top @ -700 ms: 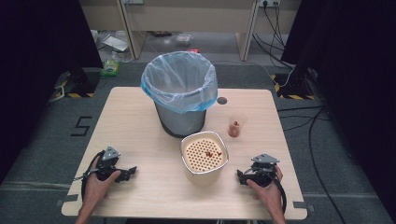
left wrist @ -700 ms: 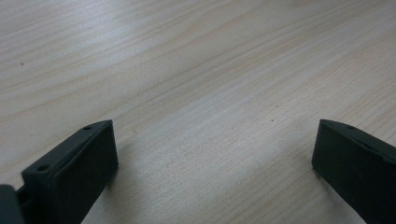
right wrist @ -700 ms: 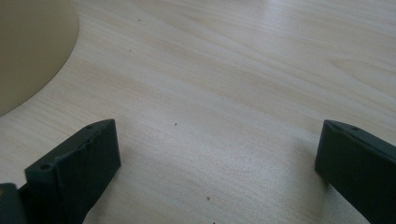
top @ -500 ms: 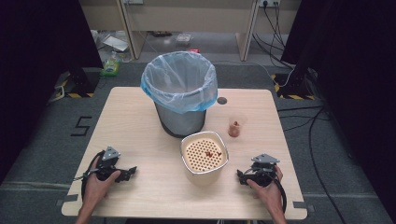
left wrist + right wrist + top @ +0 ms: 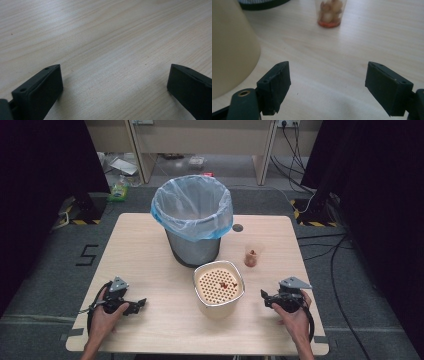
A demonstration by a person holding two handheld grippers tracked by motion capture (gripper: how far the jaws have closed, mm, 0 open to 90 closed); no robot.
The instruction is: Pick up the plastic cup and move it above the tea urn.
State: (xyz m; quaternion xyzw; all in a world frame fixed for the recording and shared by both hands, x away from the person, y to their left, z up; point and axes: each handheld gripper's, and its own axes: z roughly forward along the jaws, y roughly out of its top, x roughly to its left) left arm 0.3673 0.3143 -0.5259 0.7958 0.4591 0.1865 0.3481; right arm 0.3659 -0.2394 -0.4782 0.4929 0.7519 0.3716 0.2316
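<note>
Nearest the person, 2 hands rest on the front edge of the counter, each holding tongs. The left tongs lie at the left, jaws spread wide with bare wood between them in the left gripper view, grasping nothing. The right tongs lie at the right, also released: in the right gripper view the 2 black jaws stand far apart over empty wood.

Just past the right tongs, toward the middle, stands the cream container with a perforated insert, a few reddish bits lying on the holes. Its sloping wall fills the left edge of the right gripper view, close beside the left jaw but not touching it.

Farther out stands the small clear cup holding reddish-orange pieces, upright, its long axis vertical. It lies ahead of the right tongs and a little toward the centre, roughly in line with the gap between the jaws. The right hand is clearly nearer; the left tongs are well apart from it, with the container between. A straight forward reach by the right tongs looks like the move in hand.

Farthest back stands the grey bin with a blue liner, behind the container.
</note>
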